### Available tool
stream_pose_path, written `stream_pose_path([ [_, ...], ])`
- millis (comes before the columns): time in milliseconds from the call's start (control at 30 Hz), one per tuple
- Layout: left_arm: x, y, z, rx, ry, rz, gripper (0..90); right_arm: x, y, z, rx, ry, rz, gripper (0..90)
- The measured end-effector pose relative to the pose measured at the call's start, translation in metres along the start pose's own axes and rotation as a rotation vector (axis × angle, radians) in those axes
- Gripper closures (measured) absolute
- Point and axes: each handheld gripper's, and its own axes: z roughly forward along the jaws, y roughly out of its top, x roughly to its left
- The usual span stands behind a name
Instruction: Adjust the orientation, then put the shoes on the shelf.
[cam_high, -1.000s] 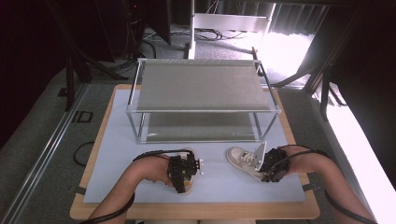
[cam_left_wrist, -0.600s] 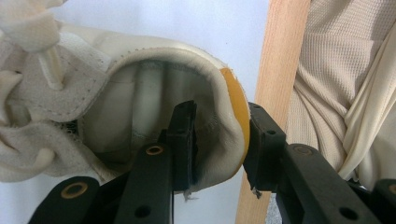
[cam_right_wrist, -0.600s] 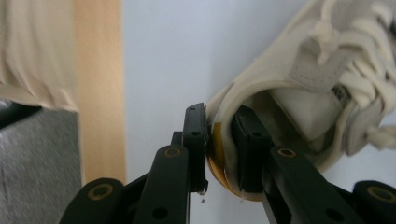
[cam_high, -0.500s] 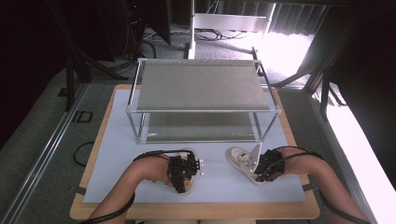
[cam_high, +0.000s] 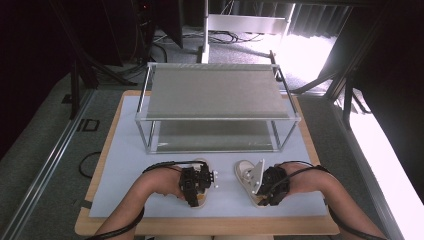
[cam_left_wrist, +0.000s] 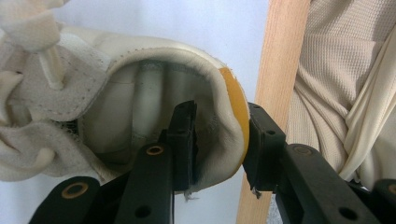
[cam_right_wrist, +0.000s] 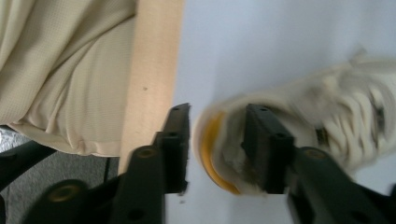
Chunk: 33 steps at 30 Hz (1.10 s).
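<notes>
Jaws of the left gripper (cam_left_wrist: 219, 140) pinched the heel wall of the left shoe (cam_left_wrist: 140, 93), one inside, one outside, near the front edge of the table (cam_high: 200, 226). Those of the right gripper (cam_right_wrist: 217, 149) straddled the heel of the right shoe (cam_right_wrist: 299, 107) and had just been opening, the outer one clear of the heel. Both shoes lay on the white mat (cam_high: 120, 165). Farther back stood a two-tier metal rack (cam_high: 217, 92).

Harsh daylight glares from the upper right, blowing out the floor (cam_high: 310, 55); the left surroundings sit dark. The right gripper view is motion-blurred.
</notes>
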Motion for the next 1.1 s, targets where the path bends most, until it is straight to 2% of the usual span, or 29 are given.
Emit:
stream_pose_path([
  [33,0.000,0.000,0.000,-0.001,0.003,-0.001,66.8,0.000,0.000,0.000,0.000,0.000,0.000,58.0],
  [67,0.000,0.000,0.000,-0.001,0.004,-0.001,66.8,0.002,0.001,0.002,0.025,-0.008,-0.009,55.5],
  [100,0.000,0.000,0.000,-0.001,0.005,-0.001,66.8,0.002,0.001,0.005,0.046,-0.015,-0.008,56.8],
  [133,0.000,0.000,0.000,-0.002,0.005,0.001,66.7,0.002,0.001,0.012,0.083,-0.030,-0.015,62.8],
  [167,0.000,0.000,0.000,-0.003,0.006,0.002,66.7,0.002,0.001,0.012,0.083,-0.030,-0.015,62.8],
  [200,-0.001,0.000,0.000,-0.005,0.007,0.002,66.7,0.001,0.000,0.015,0.092,-0.029,-0.018,69.7],
  [233,-0.001,0.000,0.000,-0.009,0.008,0.006,66.8,0.000,0.000,0.018,0.086,-0.003,-0.022,72.5],
  [400,-0.001,0.002,0.000,-0.026,0.006,0.030,68.8,0.000,0.002,0.018,0.094,-0.003,-0.011,74.0],
  [500,-0.003,0.005,0.000,-0.042,-0.006,0.061,74.5,-0.003,0.003,0.016,0.081,-0.010,0.003,74.2],
  [533,-0.004,0.006,-0.001,-0.049,-0.013,0.074,78.1,-0.004,0.004,0.015,0.061,-0.016,0.012,74.4],
  [567,-0.005,0.007,-0.001,-0.045,-0.012,0.081,78.1,-0.004,0.004,0.015,0.061,-0.016,0.012,74.4],
  [667,-0.003,0.005,-0.004,-0.040,0.019,0.082,79.2,-0.007,0.005,0.011,0.029,-0.033,0.027,74.3],
  [733,-0.001,0.003,-0.008,-0.067,0.037,0.093,79.3,-0.012,0.006,0.007,-0.001,-0.059,0.048,74.4],
  [867,0.000,0.003,-0.018,-0.135,0.074,0.122,79.4,-0.017,0.006,0.004,-0.019,-0.089,0.075,74.4],
  [900,0.002,0.004,-0.021,-0.167,0.110,0.163,79.5,-0.021,0.006,0.003,-0.034,-0.108,0.098,74.4],
  [967,0.003,0.003,-0.022,-0.183,0.117,0.178,79.5,-0.024,0.006,0.002,-0.039,-0.118,0.103,74.4],
  [1100,0.013,0.005,-0.026,-0.239,0.163,0.261,79.3,-0.033,0.007,0.000,-0.057,-0.135,0.142,74.3],
])
